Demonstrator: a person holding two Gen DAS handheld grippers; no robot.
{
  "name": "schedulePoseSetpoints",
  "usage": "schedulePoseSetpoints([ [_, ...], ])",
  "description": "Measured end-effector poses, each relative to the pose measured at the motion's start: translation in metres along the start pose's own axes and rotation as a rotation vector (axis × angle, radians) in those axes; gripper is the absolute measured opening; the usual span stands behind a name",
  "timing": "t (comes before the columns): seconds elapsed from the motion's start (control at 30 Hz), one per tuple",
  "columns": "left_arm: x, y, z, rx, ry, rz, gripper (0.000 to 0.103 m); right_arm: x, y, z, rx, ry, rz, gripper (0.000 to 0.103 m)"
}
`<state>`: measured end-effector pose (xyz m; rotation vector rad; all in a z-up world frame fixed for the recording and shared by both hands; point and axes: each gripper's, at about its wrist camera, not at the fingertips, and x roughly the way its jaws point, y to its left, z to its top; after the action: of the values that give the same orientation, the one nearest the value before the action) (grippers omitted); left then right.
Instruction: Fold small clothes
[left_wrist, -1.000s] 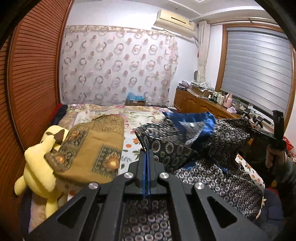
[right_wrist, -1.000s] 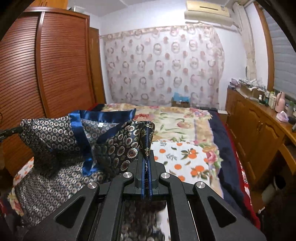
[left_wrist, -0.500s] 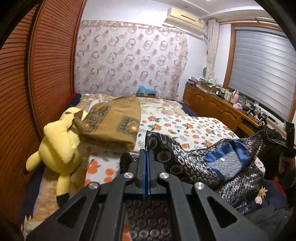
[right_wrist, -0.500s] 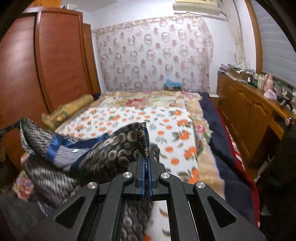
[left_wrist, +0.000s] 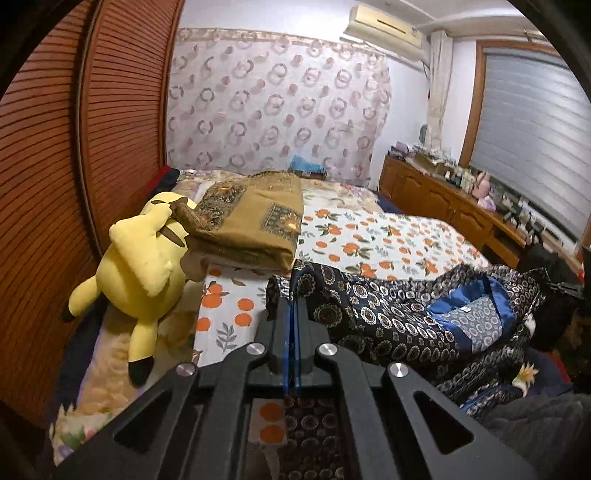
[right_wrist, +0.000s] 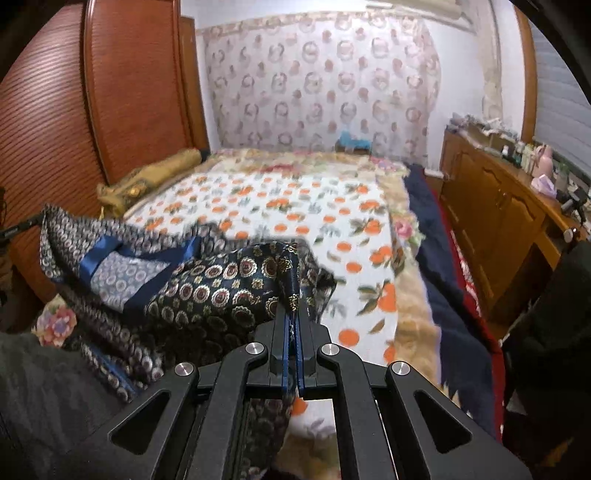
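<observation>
Both tongs pressed together, each pinching an edge of the dark patterned garment (left_wrist: 399, 317): left gripper (left_wrist: 293, 302) has it at frame centre, right gripper (right_wrist: 293, 314) likewise in its own view. Garment sags btwn them, lower right of the left view, lower left of the right view, draped over the near edge of the bed (right_wrist: 280, 206). Step looks like laying it out flat before folding. To do it well: keep both pinches firm, pull hands apart so the cloth goes taut w/o twisting, lower onto the orange-print sheet evenly, keep corners level. Fabric looks silky, slippery, medallion weave w/ shiny blue lining (left_wrist: 469, 314); may slide. Upper left: folded tan cloth (left_wrist: 251, 221), soft yellow plush toy (left_wrist: 144, 266), ribbed wood wardrobe (left_wrist: 74, 147).
</observation>
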<state>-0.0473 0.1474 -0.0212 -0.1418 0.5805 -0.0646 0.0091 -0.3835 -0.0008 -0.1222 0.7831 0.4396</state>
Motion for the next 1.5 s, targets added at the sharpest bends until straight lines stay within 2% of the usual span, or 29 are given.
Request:
schedulePoseSetpoints([
  [0.1,0.001,-0.002,0.000,0.017,0.010,-0.010,0.000,0.003,0.001,-0.005,-0.016,0.030,-0.014,0.001],
  [0.2,-0.003,-0.002,0.007,0.018,0.007,-0.028,0.000,-0.005,0.000,0.003,-0.029,0.008,-0.041,0.009],
  [0.23,-0.005,-0.002,0.010,0.023,-0.002,-0.033,0.005,-0.009,-0.001,0.008,-0.033,-0.006,-0.047,0.011],
  [0.3,-0.011,-0.002,0.015,0.025,-0.023,-0.022,0.025,-0.015,-0.003,0.016,-0.040,-0.027,-0.053,0.012],
  [0.33,-0.013,-0.001,0.018,0.023,-0.031,-0.013,0.041,-0.018,-0.003,0.021,-0.047,-0.038,-0.060,0.015],
  [0.37,-0.014,0.000,0.020,0.021,-0.034,-0.014,0.045,-0.019,-0.004,0.025,-0.054,-0.046,-0.067,0.017],
  [0.43,-0.012,0.002,0.025,0.025,-0.035,-0.015,0.049,-0.021,-0.004,0.033,-0.069,-0.063,-0.077,0.031],
  [0.47,-0.008,0.003,0.027,0.028,-0.030,-0.014,0.050,-0.020,-0.004,0.038,-0.073,-0.073,-0.080,0.035],
  [0.53,0.004,0.005,0.031,0.027,-0.008,-0.023,0.051,-0.014,-0.006,0.045,-0.076,-0.087,-0.078,0.045],
  [0.63,0.030,0.009,0.033,0.023,0.037,-0.037,0.051,0.005,-0.009,0.053,-0.069,-0.083,-0.072,0.049],
  [0.8,0.085,0.016,0.032,0.021,0.139,-0.035,0.051,0.051,-0.015,0.058,-0.043,-0.036,-0.036,0.052],
  [0.97,0.120,0.020,0.027,0.018,0.216,-0.040,0.051,0.095,-0.024,0.057,-0.020,0.044,-0.027,0.054],
  [1.03,0.130,0.019,0.024,0.027,0.243,-0.033,0.051,0.110,-0.026,0.056,-0.016,0.083,-0.021,0.054],
  [1.27,0.151,0.020,0.016,0.030,0.309,-0.015,0.051,0.130,-0.022,0.055,-0.009,0.132,0.028,0.054],
  [1.4,0.161,0.020,0.008,0.030,0.347,-0.016,0.051,0.142,-0.020,0.050,-0.012,0.172,0.023,0.054],
  [1.5,0.163,0.018,0.005,0.035,0.353,-0.011,0.051,0.146,-0.019,0.046,-0.006,0.192,0.032,0.054],
])
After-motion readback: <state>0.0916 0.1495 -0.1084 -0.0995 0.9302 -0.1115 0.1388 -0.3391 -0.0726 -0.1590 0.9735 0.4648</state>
